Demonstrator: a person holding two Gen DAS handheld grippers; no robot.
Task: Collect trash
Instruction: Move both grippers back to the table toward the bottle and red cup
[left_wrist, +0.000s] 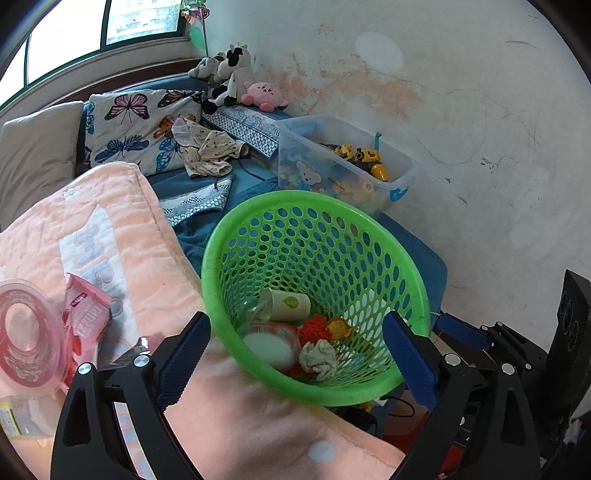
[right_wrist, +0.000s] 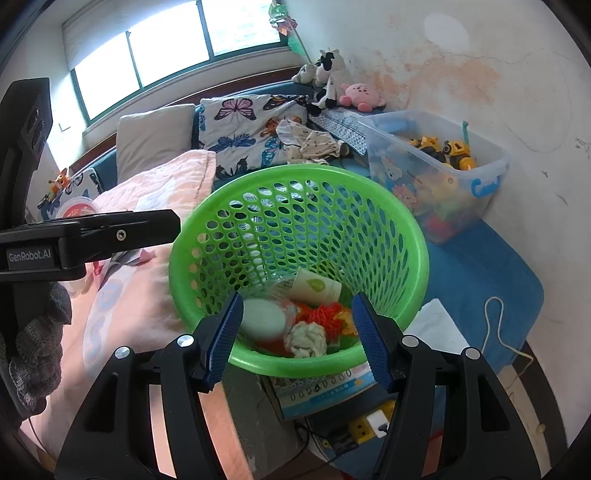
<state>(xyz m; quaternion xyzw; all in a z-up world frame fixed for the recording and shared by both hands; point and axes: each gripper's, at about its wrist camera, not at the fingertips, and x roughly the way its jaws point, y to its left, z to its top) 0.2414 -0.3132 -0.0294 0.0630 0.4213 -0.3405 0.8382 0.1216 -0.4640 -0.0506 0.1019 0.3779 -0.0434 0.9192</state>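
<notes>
Two hand-held grippers are recorded, the left hand-held gripper (left_wrist: 297, 363) and the right hand-held gripper (right_wrist: 297, 338), both spread with nothing pinched. Directly ahead of each, a green basket (left_wrist: 221, 258) is seen tilted on the bed's pink blanket (left_wrist: 122, 221), containing a crumpled tissue (right_wrist: 306, 339), a paper cup (left_wrist: 290, 304) and orange netting (right_wrist: 325, 314). A pink wrapper (left_wrist: 86, 312) lies left of the left hand-held gripper.

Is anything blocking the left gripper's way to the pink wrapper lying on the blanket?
Nothing visible does. The pink wrapper lies exposed on the peach blanket, left of the open left gripper; the clear lid sits beside it.
</notes>
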